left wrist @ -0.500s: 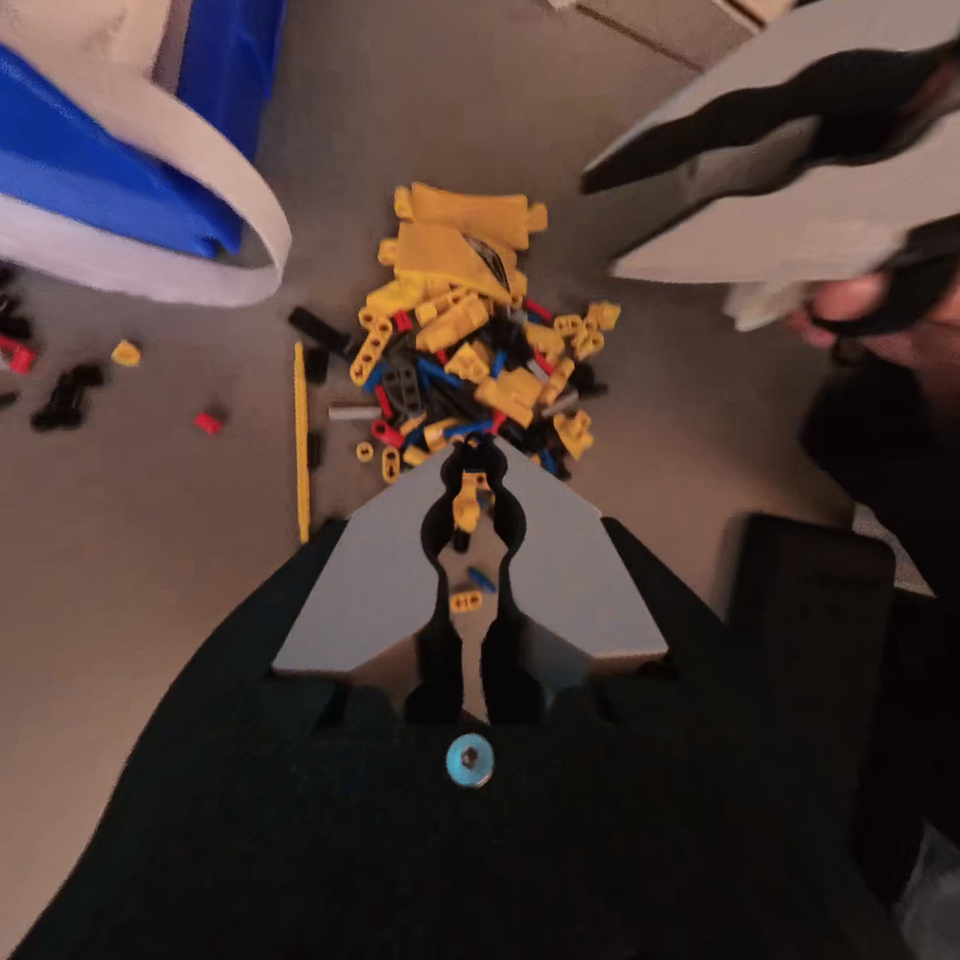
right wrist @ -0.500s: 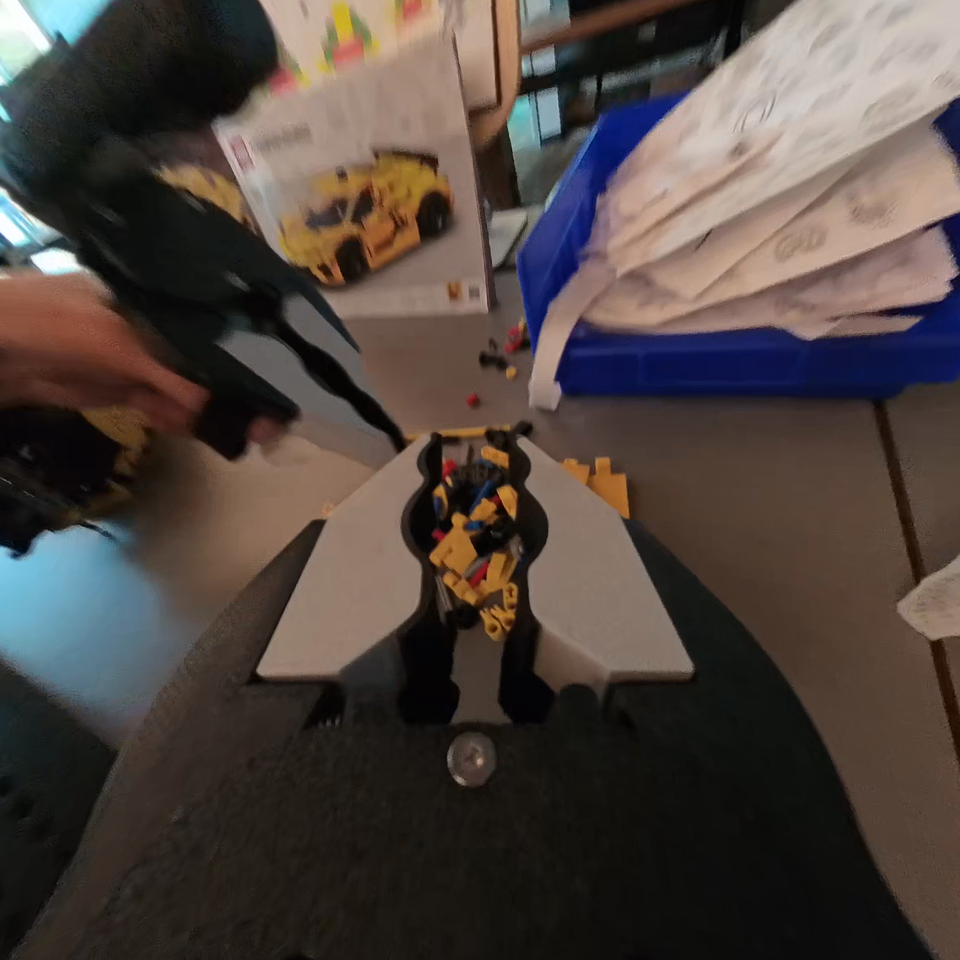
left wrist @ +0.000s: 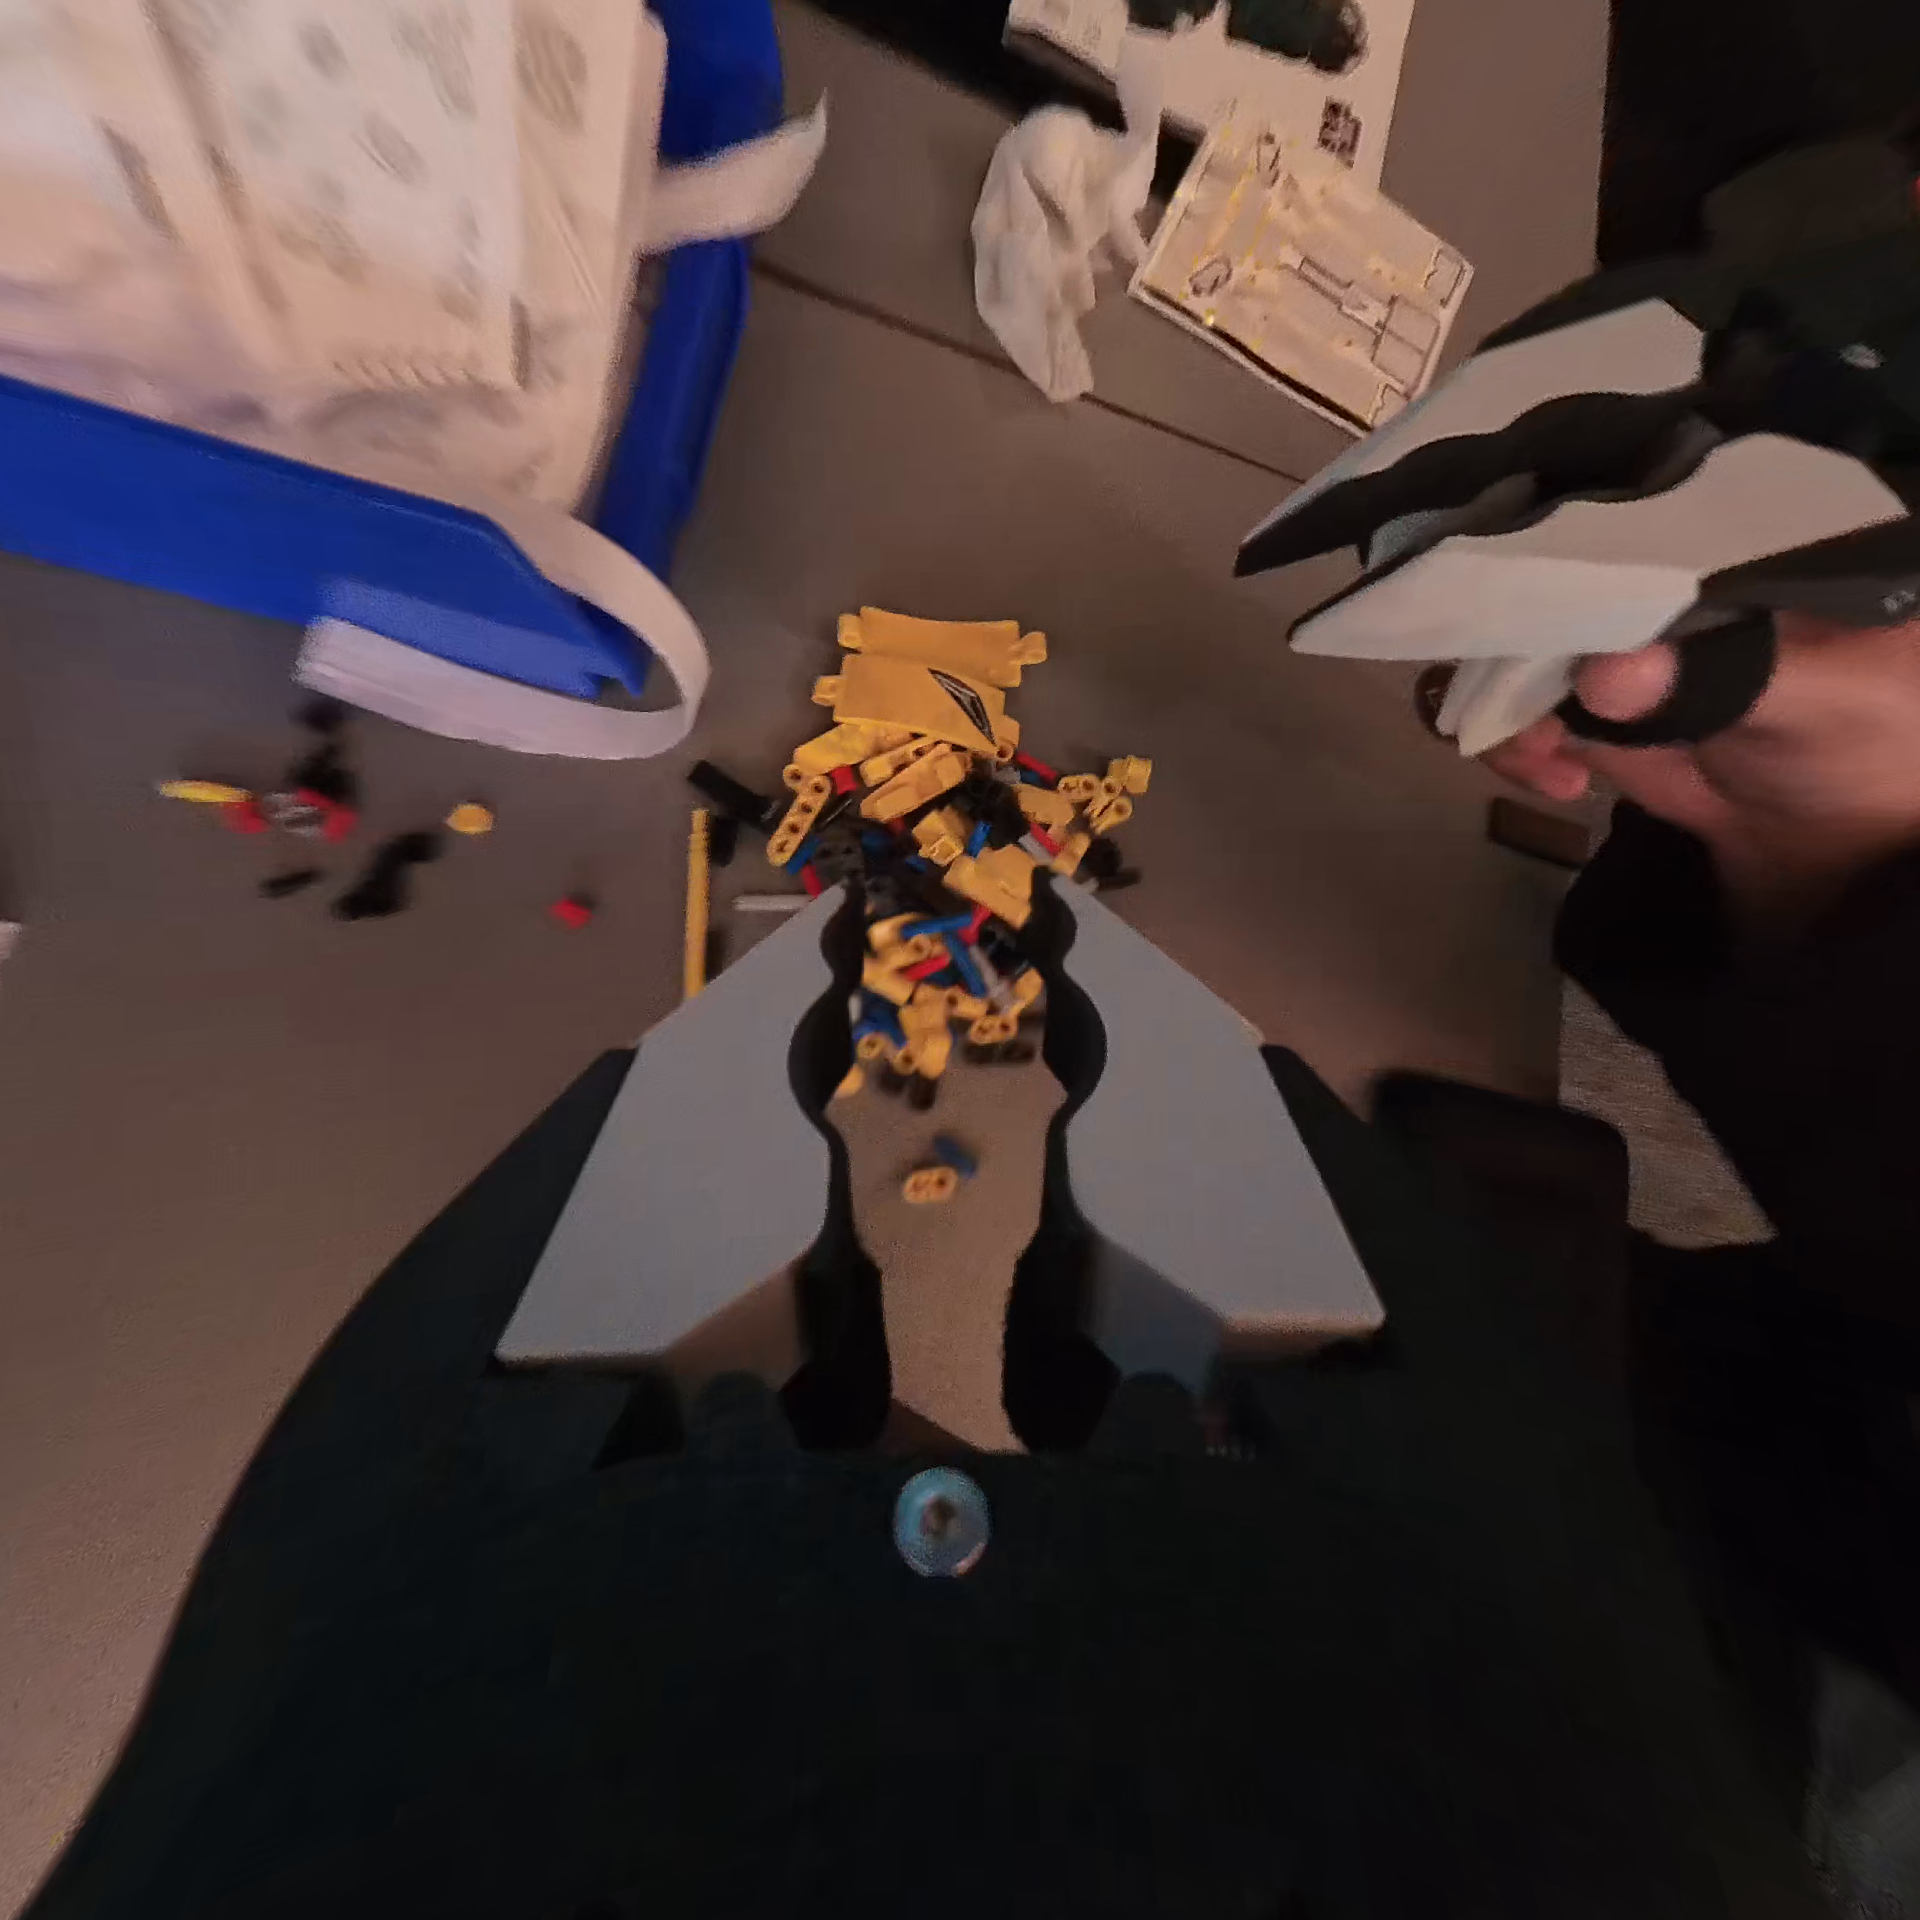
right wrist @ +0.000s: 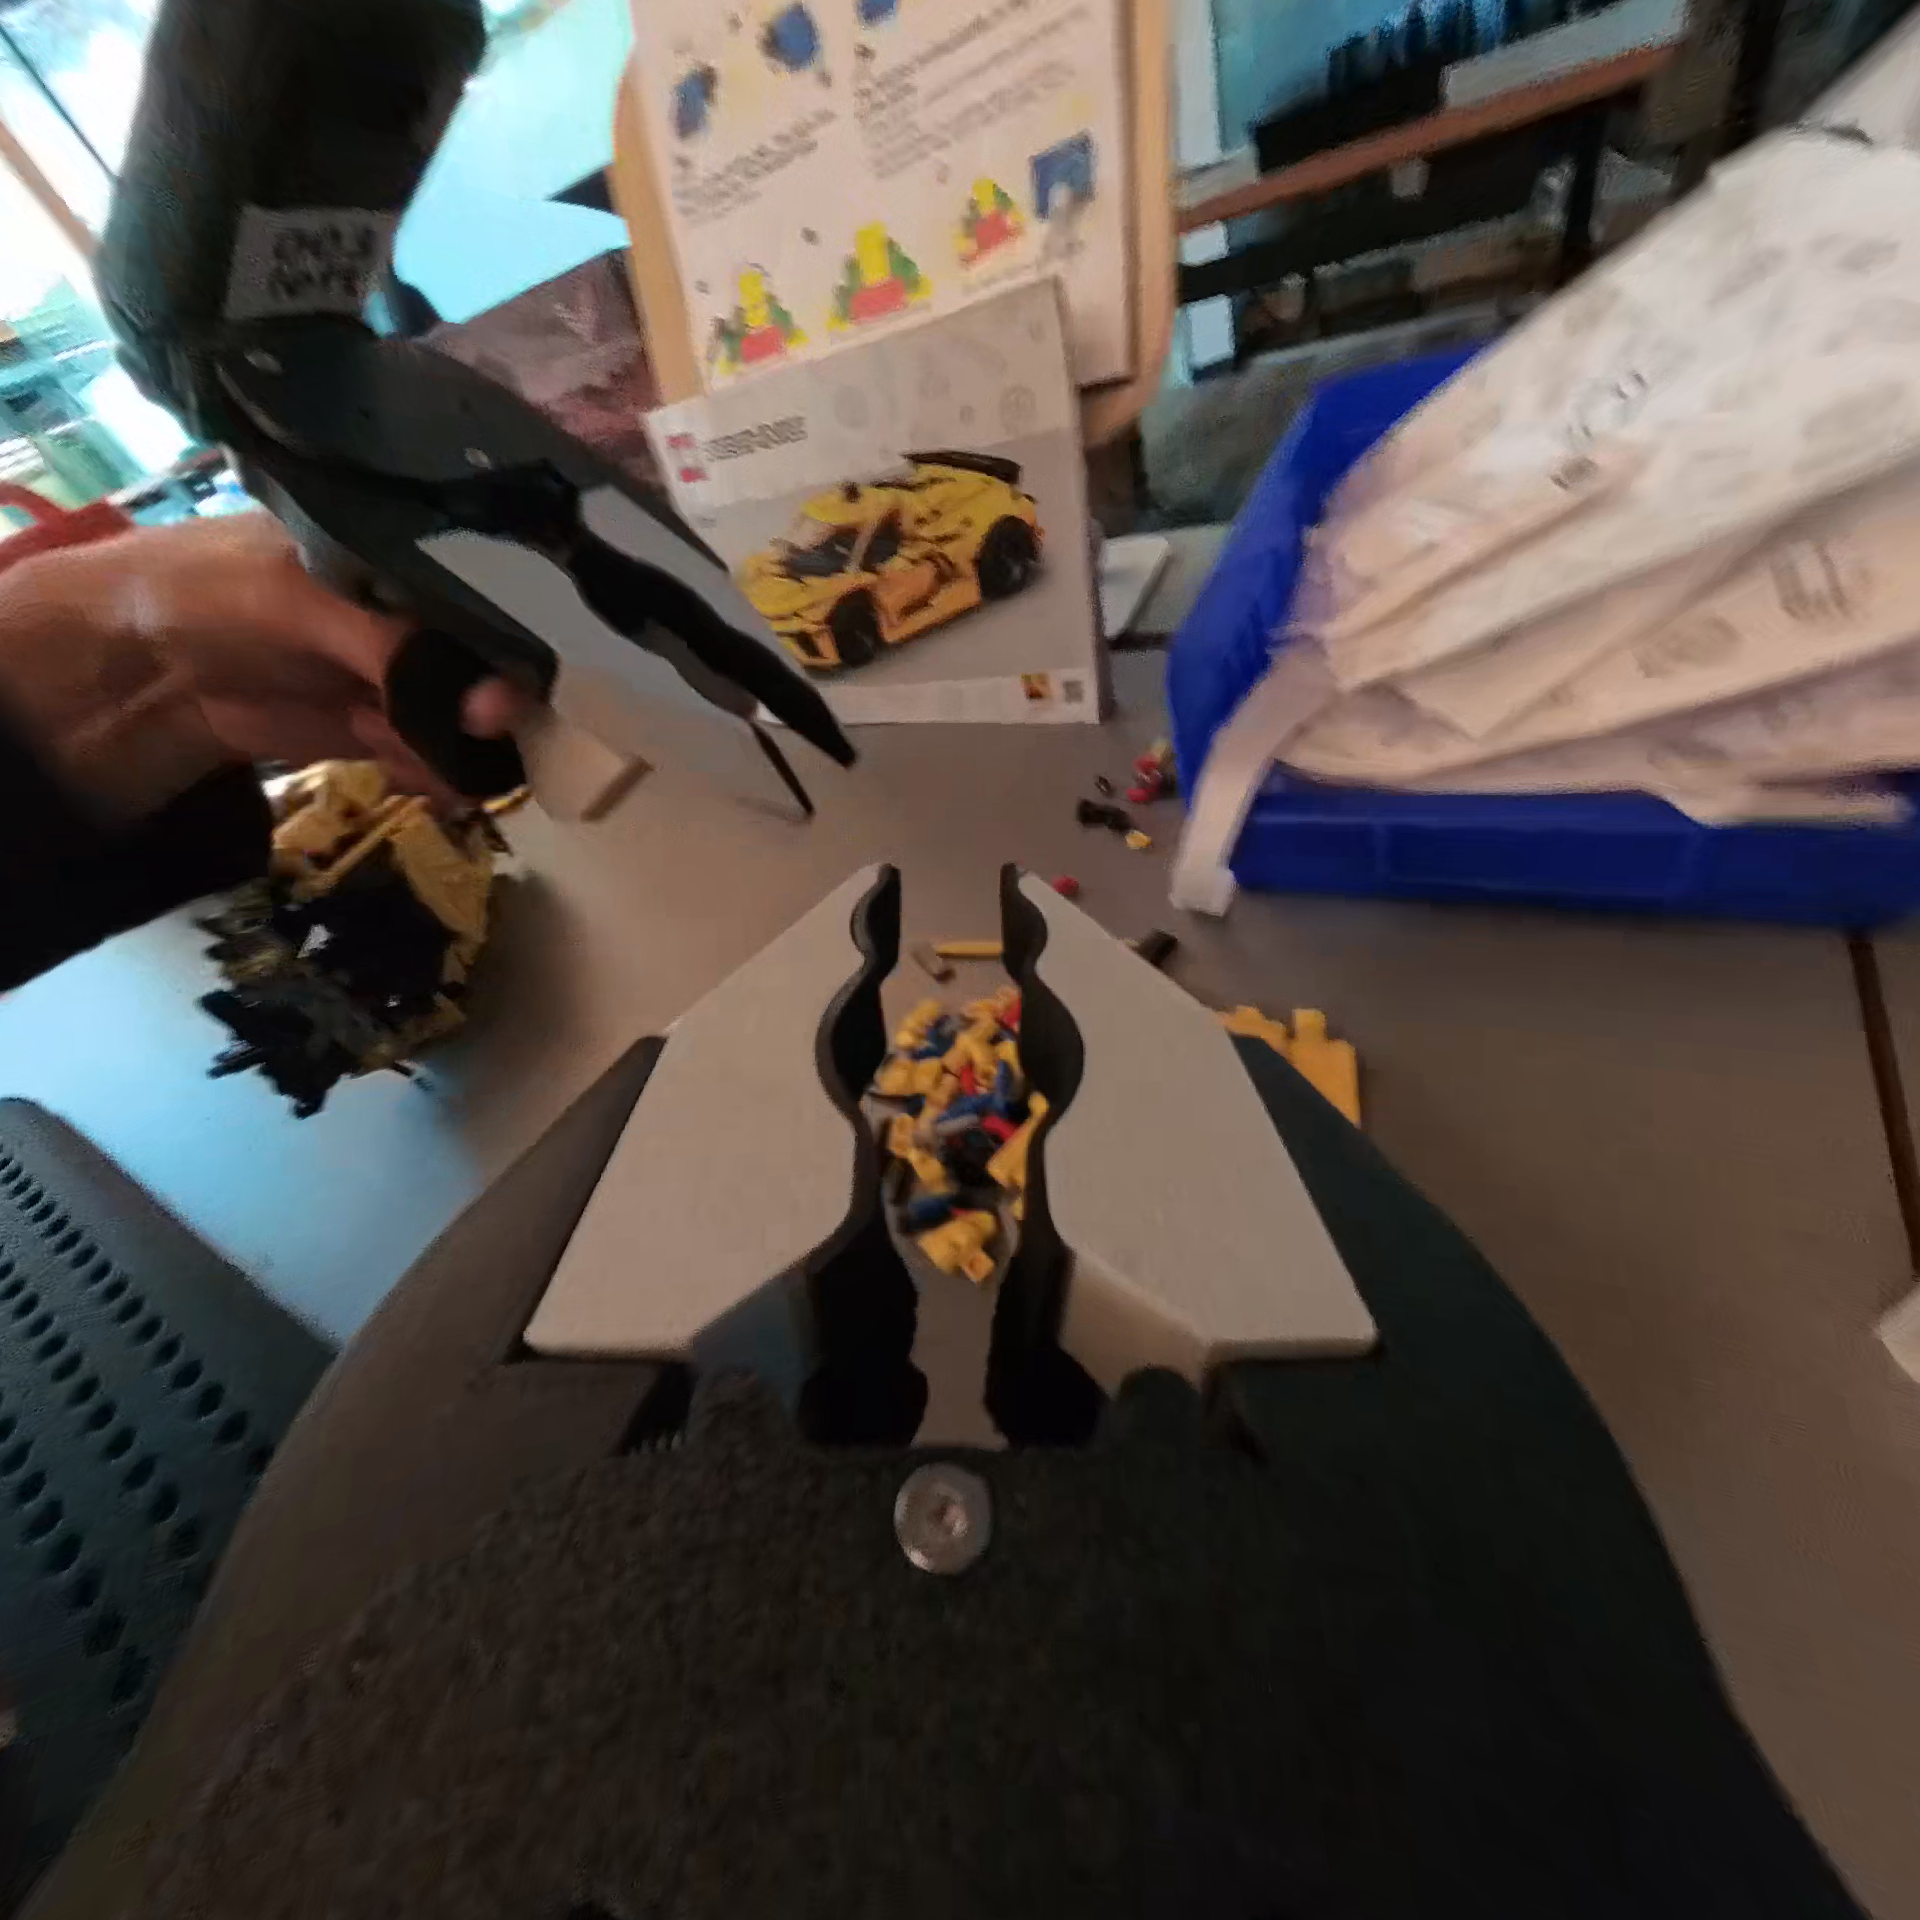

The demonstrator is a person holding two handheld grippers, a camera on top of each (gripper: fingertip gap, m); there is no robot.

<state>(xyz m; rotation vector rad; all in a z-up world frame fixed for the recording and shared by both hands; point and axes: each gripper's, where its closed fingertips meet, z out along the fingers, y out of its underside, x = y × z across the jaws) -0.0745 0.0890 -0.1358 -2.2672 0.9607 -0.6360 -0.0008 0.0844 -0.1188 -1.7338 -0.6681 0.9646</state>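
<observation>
- As I look down the left wrist view, the left gripper (left wrist: pixel 945 889) hangs just above the near end of a pile of small toy bricks (left wrist: pixel 935 810) on the grey counter (left wrist: pixel 312 1195). Its fingers are spread wide and hold nothing, and I cannot tell whether the tips touch any brick.
- The pile is mostly yellow, with blue, red and black pins mixed in. Its long axis runs away from me, in line with the fingers, and two curved yellow panels (left wrist: pixel 935 665) lie at the far end.
- A thin yellow rod (left wrist: pixel 696 904) lies just left of the pile, roughly parallel to it. Two stray pieces (left wrist: pixel 935 1174) sit apart on the counter between the fingers, nearer to me.
- The right gripper (right wrist: pixel 948 875) sits higher, over the same pile from the other side. There is only a narrow gap between its fingers, and it is empty. In the left view it is off to the right, well clear of the bricks.
- A blue bin (left wrist: pixel 312 520) stuffed with white printed bags (left wrist: pixel 312 208) stands near the pile, with a few loose black and red pieces (left wrist: pixel 343 852) beside it.
- An instruction booklet with a yellow car on its cover (right wrist: pixel 894 561) stands propped at the back of the counter. A part-built yellow and black model (right wrist: pixel 364 914) rests below the hand (right wrist: pixel 156 665) that holds the left gripper.
</observation>
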